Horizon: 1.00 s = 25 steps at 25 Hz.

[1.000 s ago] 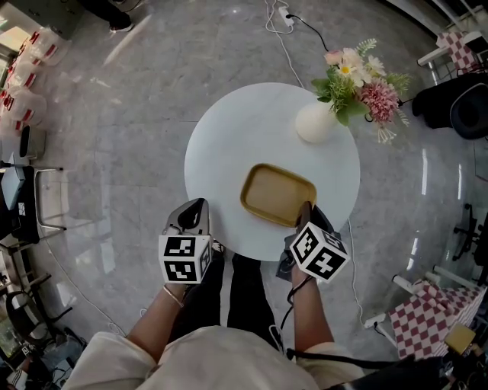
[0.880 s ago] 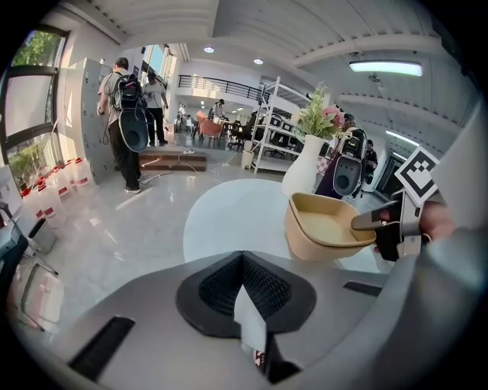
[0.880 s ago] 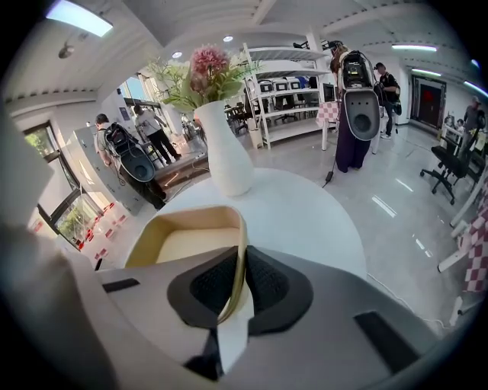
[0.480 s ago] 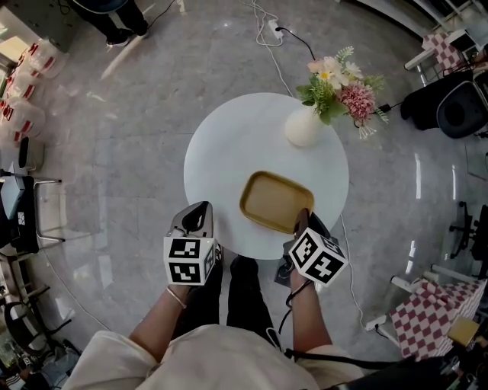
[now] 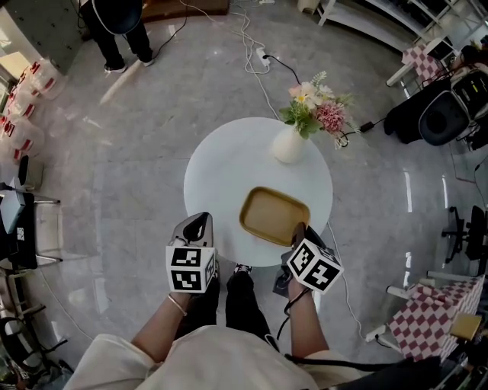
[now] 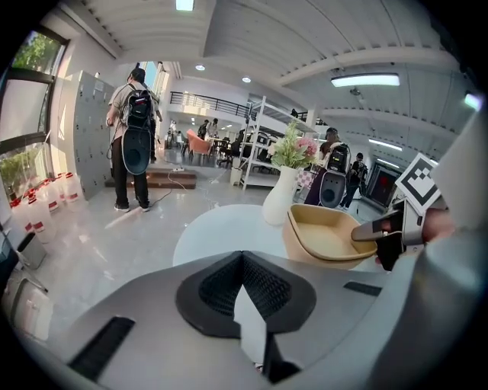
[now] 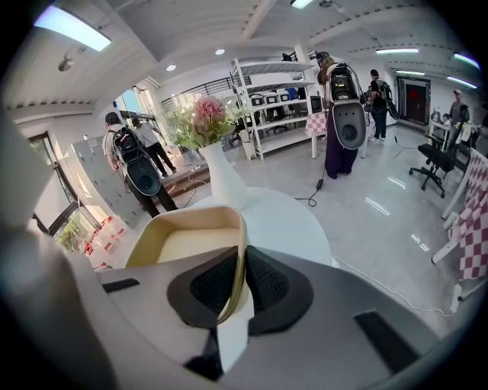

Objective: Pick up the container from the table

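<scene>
Right gripper [image 5: 300,228] is clamped on the container [image 5: 273,215]: its two dark pads pinch the near rim of the tan, shallow, round-cornered tub, one pad inside the wall and one outside. Seen along its jaws, the thin rim runs straight up between the pads, and the rest of the tub spreads away ahead and to the gripper's left. From the left gripper view the container's curved underside shows, held out at the tip of the right gripper, so it looks raised clear of the round white table [image 5: 221,167]; from overhead I cannot tell how much gap there is.

Left gripper [image 5: 200,222] hangs beside the right one, well apart from the tub, over the table's near edge. Its jaws are pressed together with nothing between them, and the table top lies ahead of them.

Beyond the right gripper, past the far side of the container, a white vase [image 5: 290,145] stands on the table with pink and white flowers [image 5: 313,107]. Farther off, ahead of the left gripper and to its left, a person [image 5: 114,23] stands on the grey polished floor [image 5: 137,137].
</scene>
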Available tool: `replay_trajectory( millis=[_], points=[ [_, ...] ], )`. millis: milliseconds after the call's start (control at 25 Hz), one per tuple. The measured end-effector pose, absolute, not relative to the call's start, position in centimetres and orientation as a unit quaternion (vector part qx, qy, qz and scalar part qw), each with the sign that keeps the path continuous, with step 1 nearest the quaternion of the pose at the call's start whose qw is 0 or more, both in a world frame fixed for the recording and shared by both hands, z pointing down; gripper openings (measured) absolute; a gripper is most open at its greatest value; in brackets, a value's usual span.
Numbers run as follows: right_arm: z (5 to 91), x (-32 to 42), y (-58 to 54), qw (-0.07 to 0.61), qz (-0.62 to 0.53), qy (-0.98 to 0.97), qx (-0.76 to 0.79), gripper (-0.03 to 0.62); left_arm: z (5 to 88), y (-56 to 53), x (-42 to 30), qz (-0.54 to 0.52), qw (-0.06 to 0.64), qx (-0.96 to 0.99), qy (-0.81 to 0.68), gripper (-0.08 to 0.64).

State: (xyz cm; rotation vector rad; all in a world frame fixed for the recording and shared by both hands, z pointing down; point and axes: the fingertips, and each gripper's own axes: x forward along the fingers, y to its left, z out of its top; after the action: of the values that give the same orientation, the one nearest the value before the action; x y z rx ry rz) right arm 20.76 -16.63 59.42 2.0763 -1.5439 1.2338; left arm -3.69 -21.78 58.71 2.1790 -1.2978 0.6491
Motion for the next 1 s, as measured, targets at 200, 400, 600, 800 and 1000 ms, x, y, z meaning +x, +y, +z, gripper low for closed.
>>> replay_trajectory(
  millis=[200,400,600,800,1000],
  points=[
    [56.7,20.9,-16.0,0.114,0.424,-0.535,0.722,0.044,55.8,-21.5,-2.9,0.225,0.231,0.824,-0.466,0.012],
    [54.2,21.4,-15.1,0.102,0.421,-0.522,0.734,0.044,53.5,-21.7,-2.4,0.206,0.218,0.837,-0.457,0.012],
    [52.1,21.5,-14.7,0.088,0.411,-0.521,0.743,0.044,51.1,-22.5,-1.7,0.184,0.198,0.854,-0.445,0.012],
    [50.2,21.6,-14.2,0.076,0.400,-0.518,0.752,0.044,49.3,-23.1,-1.3,0.167,0.183,0.867,-0.433,0.012],
    [48.7,21.6,-14.4,0.054,0.387,-0.517,0.761,0.044,47.9,-23.9,-0.5,0.149,0.169,0.880,-0.418,0.012]
  ],
)
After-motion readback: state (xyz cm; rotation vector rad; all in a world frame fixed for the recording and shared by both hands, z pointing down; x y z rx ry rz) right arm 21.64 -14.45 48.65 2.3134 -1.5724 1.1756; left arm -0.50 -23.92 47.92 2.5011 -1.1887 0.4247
